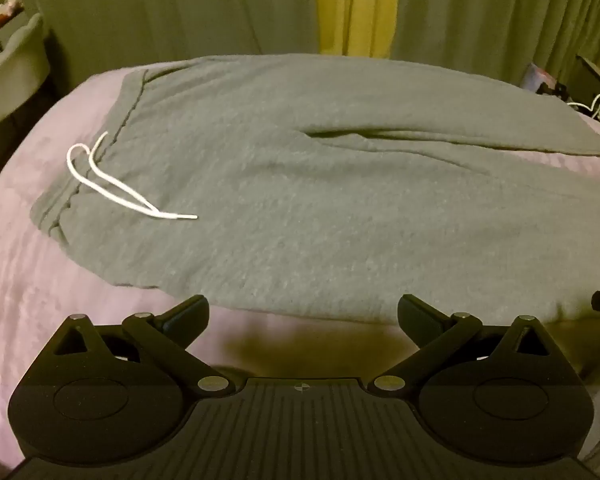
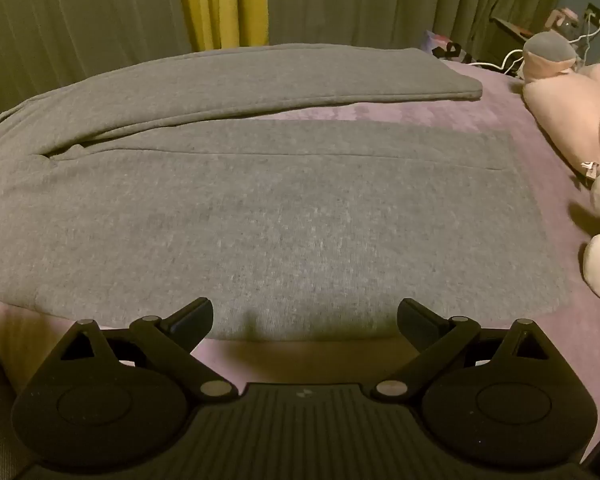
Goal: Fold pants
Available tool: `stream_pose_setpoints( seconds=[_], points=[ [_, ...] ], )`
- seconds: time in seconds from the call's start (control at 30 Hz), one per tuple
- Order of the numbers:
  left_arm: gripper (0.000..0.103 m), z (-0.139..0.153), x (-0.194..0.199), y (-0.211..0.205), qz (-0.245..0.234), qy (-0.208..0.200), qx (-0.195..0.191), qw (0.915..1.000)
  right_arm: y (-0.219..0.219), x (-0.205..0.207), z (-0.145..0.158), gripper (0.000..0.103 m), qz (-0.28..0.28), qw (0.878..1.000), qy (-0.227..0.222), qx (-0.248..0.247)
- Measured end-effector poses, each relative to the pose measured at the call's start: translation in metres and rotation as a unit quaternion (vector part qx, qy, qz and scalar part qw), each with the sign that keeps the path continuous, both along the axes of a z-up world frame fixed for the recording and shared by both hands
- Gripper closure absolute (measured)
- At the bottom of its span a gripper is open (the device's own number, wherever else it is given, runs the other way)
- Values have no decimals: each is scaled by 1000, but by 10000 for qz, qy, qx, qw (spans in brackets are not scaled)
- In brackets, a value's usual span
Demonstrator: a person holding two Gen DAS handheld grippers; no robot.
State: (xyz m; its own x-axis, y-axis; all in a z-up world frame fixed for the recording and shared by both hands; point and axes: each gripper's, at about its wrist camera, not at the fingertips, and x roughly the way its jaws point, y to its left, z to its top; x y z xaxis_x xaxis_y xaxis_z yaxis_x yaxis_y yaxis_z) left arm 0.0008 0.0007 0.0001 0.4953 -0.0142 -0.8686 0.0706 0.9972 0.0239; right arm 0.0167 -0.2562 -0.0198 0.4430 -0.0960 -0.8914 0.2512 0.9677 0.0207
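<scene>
Ahead of left claw [image 1: 302,312]: pants [image 1: 300,184] flat.

The left gripper [image 1: 302,314] was wide open and held nothing. The right gripper [image 2: 305,316] was wide open too.

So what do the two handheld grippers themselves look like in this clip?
Both look identical: the matte black left gripper and matte black right gripper have ribbed bodies, round side discs, angled linkage arms with silver pivot pins, and short black jaws. Each has a small mark at its centre. No cables, sleeves or hands show.
</scene>
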Motion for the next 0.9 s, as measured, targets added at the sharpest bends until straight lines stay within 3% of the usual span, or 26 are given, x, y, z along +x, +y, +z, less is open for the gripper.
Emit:
stream_pose_setpoints(
  seconds=[0.9],
  points=[
    [0,-8,1,2,66,127,-19,9999,0,1,0,4,28,10000,9,7]
  ],
)
